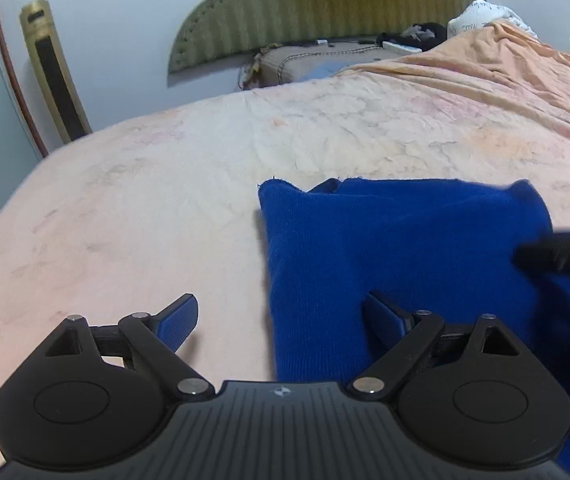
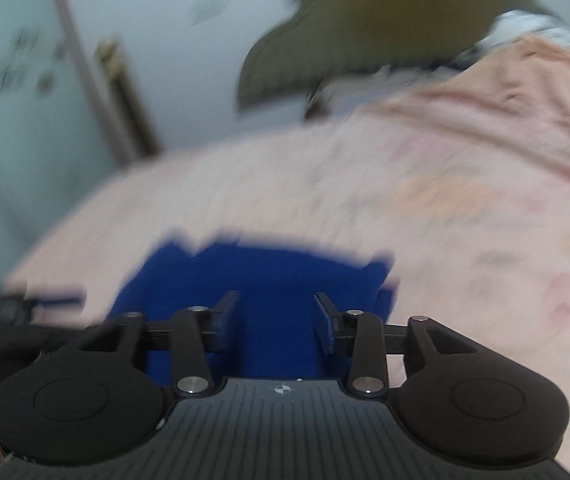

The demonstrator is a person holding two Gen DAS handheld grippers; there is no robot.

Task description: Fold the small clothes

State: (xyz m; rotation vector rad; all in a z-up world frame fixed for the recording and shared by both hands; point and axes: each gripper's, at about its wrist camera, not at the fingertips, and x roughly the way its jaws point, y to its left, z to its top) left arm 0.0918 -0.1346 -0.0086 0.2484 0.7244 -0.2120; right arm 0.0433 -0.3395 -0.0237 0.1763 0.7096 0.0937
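Note:
A folded blue knit garment (image 1: 405, 248) lies flat on the pink bed cover (image 1: 145, 208). My left gripper (image 1: 281, 316) is open and empty, low over the garment's near left edge, one finger over the cover and one over the cloth. My right gripper (image 2: 277, 312) is open and empty, just above the blue garment (image 2: 269, 280); this view is motion-blurred. The right gripper also shows as a dark blur at the right edge of the left wrist view (image 1: 557, 256), over the garment's right side.
An orange-pink blanket (image 1: 505, 68) is bunched at the far right of the bed. A green headboard (image 1: 325, 4) and dark items lie at the back. A gold tower fan (image 1: 55, 68) stands by the wall on the left.

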